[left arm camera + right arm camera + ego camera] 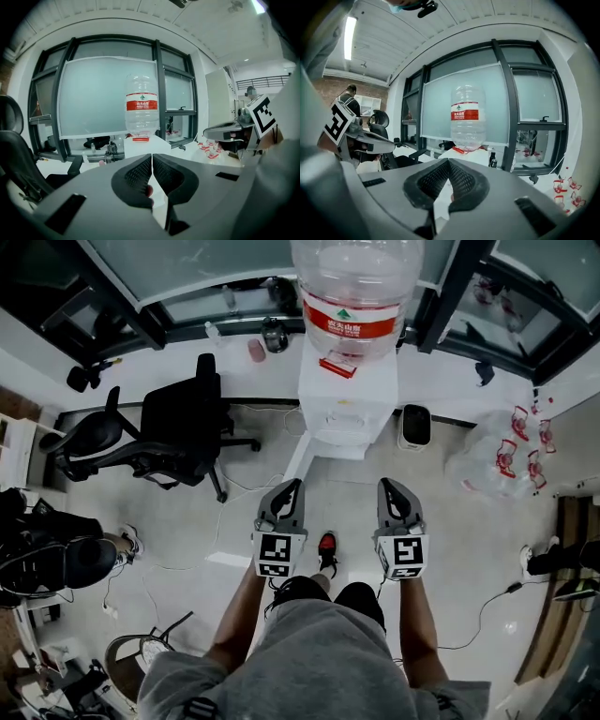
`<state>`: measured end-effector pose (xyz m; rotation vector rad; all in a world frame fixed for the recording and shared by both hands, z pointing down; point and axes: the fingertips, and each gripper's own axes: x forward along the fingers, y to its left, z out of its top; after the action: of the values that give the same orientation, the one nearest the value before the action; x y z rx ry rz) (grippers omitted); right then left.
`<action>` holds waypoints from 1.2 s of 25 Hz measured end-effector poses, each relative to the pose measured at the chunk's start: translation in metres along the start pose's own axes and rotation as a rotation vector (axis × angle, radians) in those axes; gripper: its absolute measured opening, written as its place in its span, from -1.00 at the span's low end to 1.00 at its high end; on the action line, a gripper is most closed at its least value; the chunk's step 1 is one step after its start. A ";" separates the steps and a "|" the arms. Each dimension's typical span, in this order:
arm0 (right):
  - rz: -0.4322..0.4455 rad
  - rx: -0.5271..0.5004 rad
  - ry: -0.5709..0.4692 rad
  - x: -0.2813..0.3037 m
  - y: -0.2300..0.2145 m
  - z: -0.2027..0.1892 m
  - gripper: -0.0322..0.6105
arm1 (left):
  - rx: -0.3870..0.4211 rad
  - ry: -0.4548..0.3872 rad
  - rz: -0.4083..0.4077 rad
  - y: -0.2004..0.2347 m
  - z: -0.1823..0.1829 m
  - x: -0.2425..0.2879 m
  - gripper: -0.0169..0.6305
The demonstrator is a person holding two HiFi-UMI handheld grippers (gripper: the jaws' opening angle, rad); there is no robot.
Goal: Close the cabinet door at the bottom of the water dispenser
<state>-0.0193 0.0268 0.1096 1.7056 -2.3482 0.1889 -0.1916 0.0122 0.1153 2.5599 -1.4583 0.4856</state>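
Observation:
The white water dispenser [345, 395] stands ahead of me by the window, with a large clear bottle [354, 282] bearing a red label on top. From its lower left a white panel [298, 457] angles out toward me and looks like the open cabinet door. My left gripper [292, 487] is shut and empty, its tip close to that panel's near edge. My right gripper [386, 486] is also shut and empty, just short of the dispenser's front. In the left gripper view the gripper [152, 155] points at the bottle [142, 110]. In the right gripper view the gripper [448, 161] does too [468, 117].
A black office chair [178, 427] stands left of the dispenser. Several empty bottles [502, 460] lie on the floor to the right, near a small bin [414, 426]. Cables run over the floor. A seated person [56, 549] is at far left. My red shoe [326, 545] shows between the grippers.

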 end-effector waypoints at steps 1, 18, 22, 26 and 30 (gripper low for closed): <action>0.003 0.000 0.009 0.008 -0.001 -0.003 -0.85 | -0.007 0.007 -0.004 0.004 -0.003 0.006 -0.86; 0.097 0.014 0.120 0.121 0.004 -0.099 -0.84 | -0.098 0.107 0.029 0.040 -0.122 0.096 -0.86; 0.141 0.022 0.148 0.133 0.000 -0.144 -0.84 | -0.120 0.123 0.088 0.041 -0.155 0.110 -0.86; 0.147 0.029 0.170 0.150 -0.014 -0.193 -0.84 | -0.127 0.130 0.130 0.048 -0.188 0.135 -0.86; 0.174 0.039 0.181 0.159 -0.018 -0.235 -0.84 | -0.140 0.148 0.145 0.043 -0.221 0.149 -0.86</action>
<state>-0.0230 -0.0684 0.3775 1.4331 -2.3692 0.4042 -0.2026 -0.0662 0.3731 2.2714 -1.5720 0.5584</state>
